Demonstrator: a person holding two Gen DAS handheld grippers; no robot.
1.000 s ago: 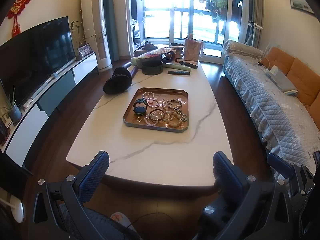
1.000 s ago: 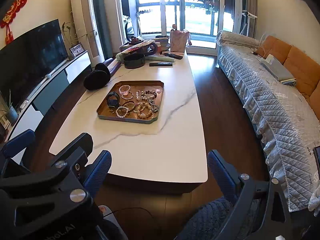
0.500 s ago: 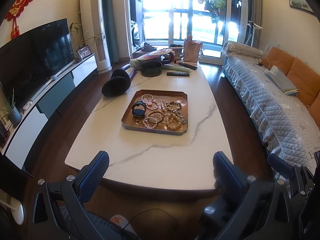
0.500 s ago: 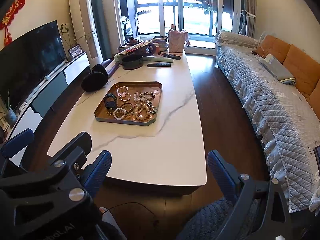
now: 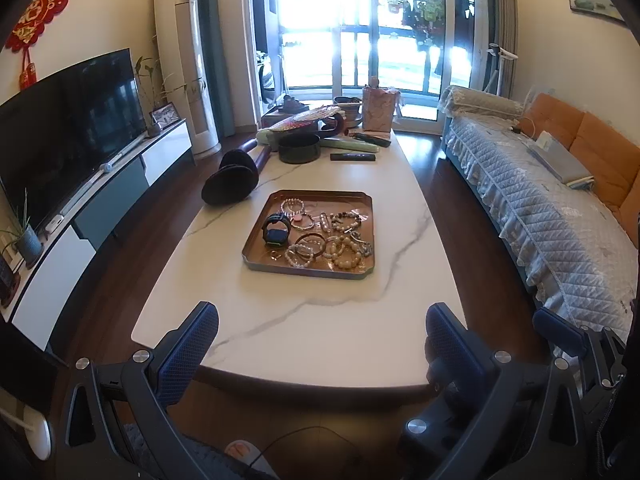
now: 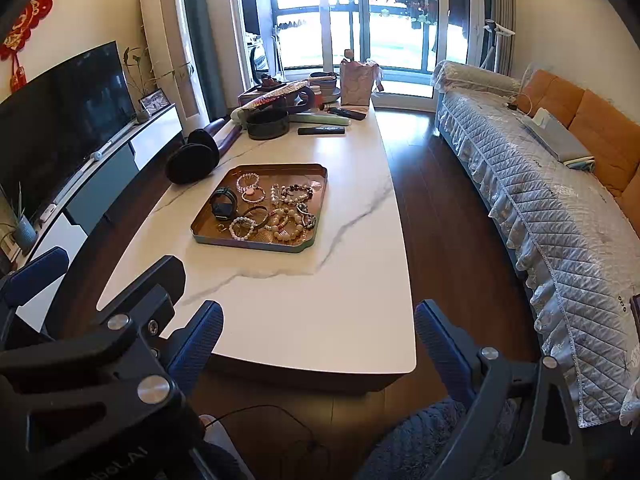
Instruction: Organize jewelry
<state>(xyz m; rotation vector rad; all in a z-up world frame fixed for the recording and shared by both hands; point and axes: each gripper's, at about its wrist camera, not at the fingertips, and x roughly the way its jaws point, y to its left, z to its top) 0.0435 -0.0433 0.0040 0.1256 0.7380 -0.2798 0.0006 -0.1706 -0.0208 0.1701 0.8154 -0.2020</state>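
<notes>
A copper tray (image 5: 344, 197) (image 6: 308, 170) sits mid-table on the white marble table (image 5: 288, 320) (image 6: 320, 304). It holds several bead bracelets (image 5: 344, 256) (image 6: 286, 226) and a dark smartwatch (image 5: 276, 230) (image 6: 223, 204). My left gripper (image 5: 320, 340) hangs open at the table's near edge, well short of the tray, nothing between its blue pads. My right gripper (image 6: 318, 340) is open too, at the near edge and right of the tray. The left gripper's body (image 6: 92, 360) shows at the lower left of the right wrist view.
Black earmuffs (image 5: 230, 184) lie left of the tray. At the far end sit a dark round tin (image 5: 299, 148), a remote (image 5: 353, 157), a fan and a paper bag (image 5: 377, 114). A covered sofa (image 5: 540, 208) runs along the right, a TV unit (image 5: 72, 128) along the left.
Both grippers have drifted slightly forward and higher toward the table; the tray appears a little nearer. Both stay open and empty.
</notes>
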